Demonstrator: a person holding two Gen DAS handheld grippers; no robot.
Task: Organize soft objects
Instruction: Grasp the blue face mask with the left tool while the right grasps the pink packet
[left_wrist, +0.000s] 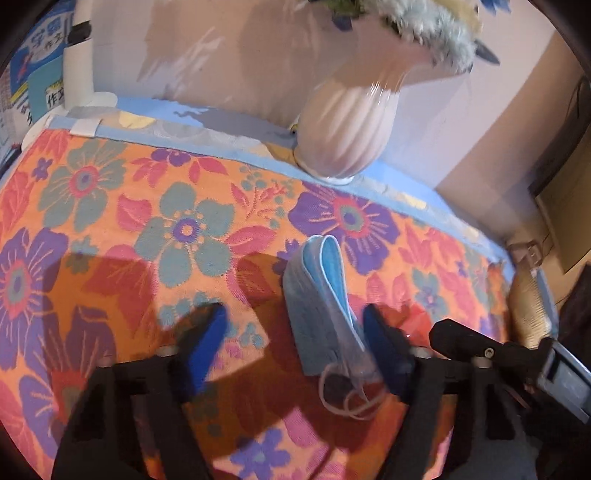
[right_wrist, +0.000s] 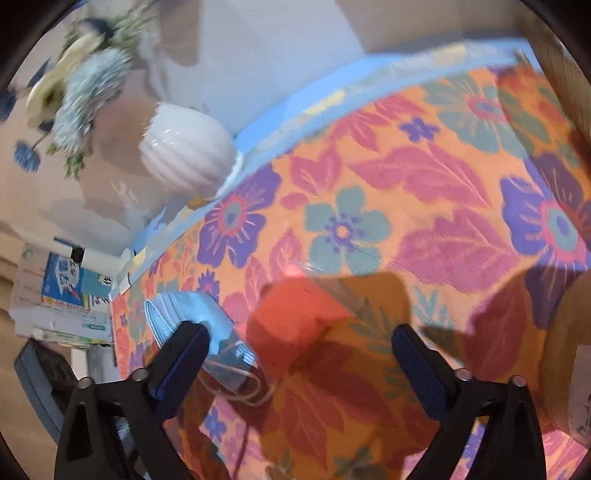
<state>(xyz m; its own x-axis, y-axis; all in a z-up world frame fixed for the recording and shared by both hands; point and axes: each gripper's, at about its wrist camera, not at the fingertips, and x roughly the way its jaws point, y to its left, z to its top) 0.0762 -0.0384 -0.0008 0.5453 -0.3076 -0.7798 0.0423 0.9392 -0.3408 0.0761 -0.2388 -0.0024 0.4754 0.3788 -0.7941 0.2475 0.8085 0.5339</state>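
Floral tablecloth (left_wrist: 110, 221) beneath both spread tongs (left_wrist: 295, 325)

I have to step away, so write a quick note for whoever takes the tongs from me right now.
Left tongs: open, holding nothing, straddling the folded blue face mask, which lies on the floral tablecloth.
Right tongs: open, empty, over the cloth, with the mask by their left finger.
White ribbed vase stands at the table's back edge, near the wall.
Done: nothing gripped yet.
Left: probably close on the mask and put it away.
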